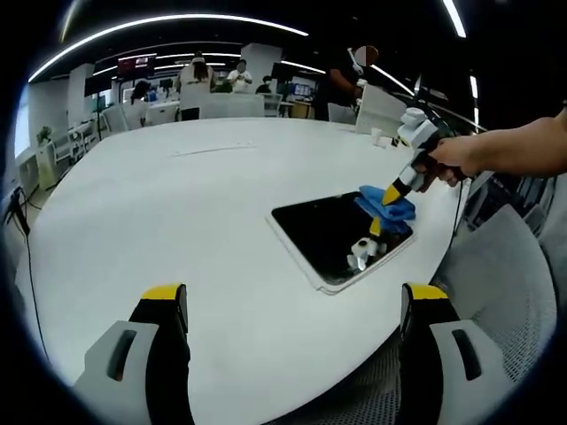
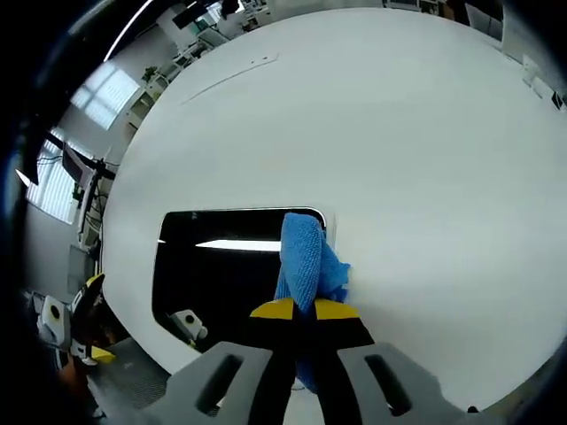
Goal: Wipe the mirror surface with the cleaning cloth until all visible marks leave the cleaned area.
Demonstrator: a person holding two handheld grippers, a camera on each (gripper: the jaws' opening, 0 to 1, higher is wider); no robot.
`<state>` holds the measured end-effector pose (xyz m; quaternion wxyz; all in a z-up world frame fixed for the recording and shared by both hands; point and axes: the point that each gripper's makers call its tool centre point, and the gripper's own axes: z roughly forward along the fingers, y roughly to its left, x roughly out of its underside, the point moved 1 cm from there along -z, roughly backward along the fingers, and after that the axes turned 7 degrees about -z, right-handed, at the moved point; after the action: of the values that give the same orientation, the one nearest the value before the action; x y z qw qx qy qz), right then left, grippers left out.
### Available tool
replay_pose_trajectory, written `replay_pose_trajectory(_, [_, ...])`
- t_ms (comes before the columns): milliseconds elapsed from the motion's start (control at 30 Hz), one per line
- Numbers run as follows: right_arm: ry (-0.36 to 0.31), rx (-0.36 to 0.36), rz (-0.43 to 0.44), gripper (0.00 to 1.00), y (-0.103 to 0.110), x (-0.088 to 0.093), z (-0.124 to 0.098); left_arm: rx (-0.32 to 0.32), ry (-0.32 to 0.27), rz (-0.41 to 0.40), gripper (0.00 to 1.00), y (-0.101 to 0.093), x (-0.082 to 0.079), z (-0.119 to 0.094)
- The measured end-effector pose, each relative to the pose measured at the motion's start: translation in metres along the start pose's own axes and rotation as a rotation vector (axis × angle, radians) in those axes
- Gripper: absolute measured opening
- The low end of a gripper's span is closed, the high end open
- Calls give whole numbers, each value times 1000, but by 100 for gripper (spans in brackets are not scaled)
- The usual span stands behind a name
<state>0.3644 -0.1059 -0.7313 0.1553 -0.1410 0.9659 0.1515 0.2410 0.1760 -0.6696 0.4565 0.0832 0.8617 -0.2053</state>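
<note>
Wiping under way: the right gripper (image 2: pixel 297 310) has its yellow-tipped jaws pinched together on the blue cleaning cloth (image 2: pixel 306 257), pressing it against one end of the mirror (image 2: pixel 221 266).
Left gripper: (image 1: pixel 292 305) held low in the foreground of the left gripper view with its jaws spread wide and nothing between them, hovering over the near edge of the worktop (image 1: pixel 177 204), well apart from the mirror (image 1: pixel 328 230).
Cloth: bunched in the jaws, its free end draped across the mirror's short edge, partly on the glass and partly over the frame toward the bare worktop (image 2: pixel 399 133).
Mirror: a dark rectangular pane with a pale frame, lying flat near the worktop's edge; it reflects ceiling lights and the gripper above it.
Marks: none can be made out on the glass from either view; the reflections make small smudges hard to judge.
Progress: by these pictures the wipe reaches only the end under the cloth; the wide stretch of glass beyond it appears yet to be covered, so the job reads as partly done at most.
Right hand: a person's hand (image 1: pixel 456 159) grips the tool's handle from the worktop's far side.
Background: an office with desks and seated people, far behind.
</note>
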Motion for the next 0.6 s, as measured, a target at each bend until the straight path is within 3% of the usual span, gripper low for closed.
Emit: replay_pose_trajectory(600, [0,65,-18,0,-2,2,0,0,18,13,99,0,3,1])
